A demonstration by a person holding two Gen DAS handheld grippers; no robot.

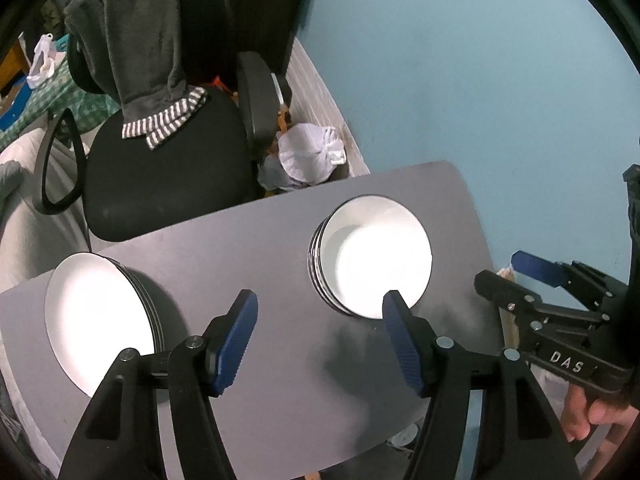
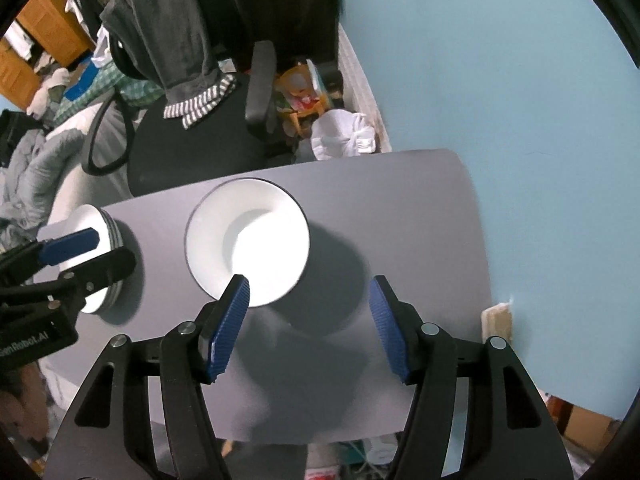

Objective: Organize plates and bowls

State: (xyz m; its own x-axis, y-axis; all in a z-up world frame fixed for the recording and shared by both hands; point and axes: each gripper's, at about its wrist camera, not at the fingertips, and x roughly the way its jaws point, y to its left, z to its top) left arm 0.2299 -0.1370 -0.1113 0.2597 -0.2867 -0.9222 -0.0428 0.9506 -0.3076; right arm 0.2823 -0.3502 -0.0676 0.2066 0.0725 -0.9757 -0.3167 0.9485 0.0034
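Observation:
A stack of white plates (image 1: 100, 312) with dark rims sits at the left end of the grey table (image 1: 248, 256). To its right stands a stack of white bowls (image 1: 372, 256). My left gripper (image 1: 320, 320) hovers open above the table between the two stacks, nothing between its blue pads. My right gripper (image 1: 504, 272) shows at the right table edge. In the right wrist view the bowls (image 2: 248, 240) lie just beyond and left of my open, empty right gripper (image 2: 308, 304). The left gripper (image 2: 100, 254) partly hides the plates (image 2: 90, 216).
A black office chair (image 1: 160, 176) draped with a grey towel (image 1: 132, 40) stands behind the table. A white plastic bag (image 1: 308, 156) lies on the floor by the blue wall (image 1: 480, 80). The table's right edge (image 2: 480, 240) runs close to the wall.

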